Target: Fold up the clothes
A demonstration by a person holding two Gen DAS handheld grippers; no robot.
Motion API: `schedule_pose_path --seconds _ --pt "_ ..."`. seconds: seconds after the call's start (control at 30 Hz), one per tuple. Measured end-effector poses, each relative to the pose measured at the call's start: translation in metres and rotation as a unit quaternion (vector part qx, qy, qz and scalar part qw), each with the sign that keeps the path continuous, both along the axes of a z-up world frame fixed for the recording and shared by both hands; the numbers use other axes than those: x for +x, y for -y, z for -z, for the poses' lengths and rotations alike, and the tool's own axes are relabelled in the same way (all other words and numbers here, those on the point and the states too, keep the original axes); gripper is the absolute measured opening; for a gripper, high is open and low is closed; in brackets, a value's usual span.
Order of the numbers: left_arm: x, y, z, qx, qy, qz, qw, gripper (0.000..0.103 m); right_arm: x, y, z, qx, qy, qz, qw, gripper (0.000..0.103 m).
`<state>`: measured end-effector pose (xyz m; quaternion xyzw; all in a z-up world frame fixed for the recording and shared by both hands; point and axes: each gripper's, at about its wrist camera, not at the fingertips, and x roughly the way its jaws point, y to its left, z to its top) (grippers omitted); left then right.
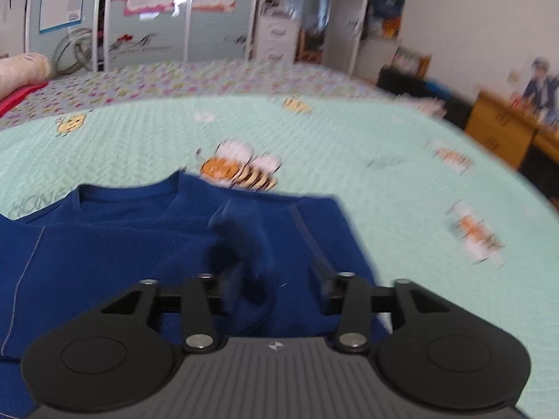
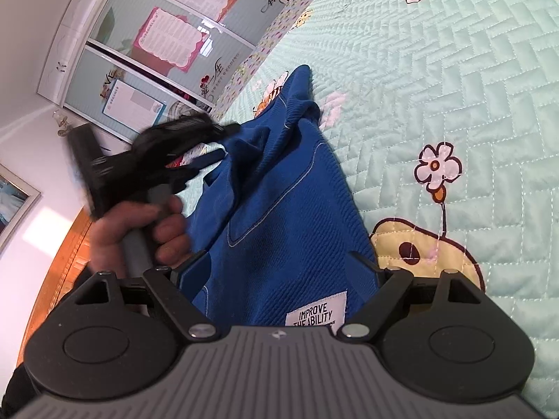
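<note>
Blue shirt (image 1: 146, 244) lies on green bee quilt (image 1: 349, 146), partly folded, bumpy in middle, neck hole at far end. White tag (image 2: 316, 312) near hem. Left claw (image 1: 269, 279) spread apart, loose cloth between fingers, not pinched. Right claw (image 2: 279, 272) wide, released, over shirt. Hand (image 2: 139, 230) holds left claw.

Shirt (image 1: 139, 244) deep blue with pale stitching; its label (image 2: 316, 310) white with black lettering; quilt (image 1: 349, 132) mint green, zigzag-stitched, with orange-and-white bees; far bedding (image 1: 174, 80) pastel-speckled; grippers (image 1: 269, 286) black and grey.
</note>
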<state>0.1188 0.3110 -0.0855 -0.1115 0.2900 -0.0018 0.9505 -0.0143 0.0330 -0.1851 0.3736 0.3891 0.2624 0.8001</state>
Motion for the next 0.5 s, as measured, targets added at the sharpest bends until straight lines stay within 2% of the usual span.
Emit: schedule_pose_path --seconds 0.07,0.17,0.23,0.3,0.4,0.5 --pt "-0.01 -0.011 -0.009 -0.047 0.018 0.023 0.9984 0.056 0.0 0.0 0.0 -0.003 0.002 0.002 1.0 0.084" --pt "-0.022 -0.022 -0.016 -0.079 0.031 0.031 0.9959 0.056 -0.001 -0.003 0.0 -0.013 0.007 0.002 1.0 0.084" --pt "-0.039 -0.037 -0.019 -0.103 0.04 0.016 0.9938 0.056 -0.003 -0.003 -0.004 -0.019 0.017 0.004 1.0 0.084" --pt "-0.06 -0.055 -0.019 -0.129 0.044 -0.004 0.9907 0.058 -0.011 -0.005 -0.016 -0.044 0.065 0.007 0.997 0.084" --pt "-0.099 -0.081 -0.014 -0.136 0.047 -0.046 0.9885 0.06 -0.019 -0.026 -0.039 -0.123 0.144 -0.018 0.982 0.084" --pt "-0.135 -0.103 -0.003 -0.159 0.033 -0.085 0.9832 0.06 -0.018 -0.06 -0.057 -0.195 0.215 -0.051 0.956 0.084"
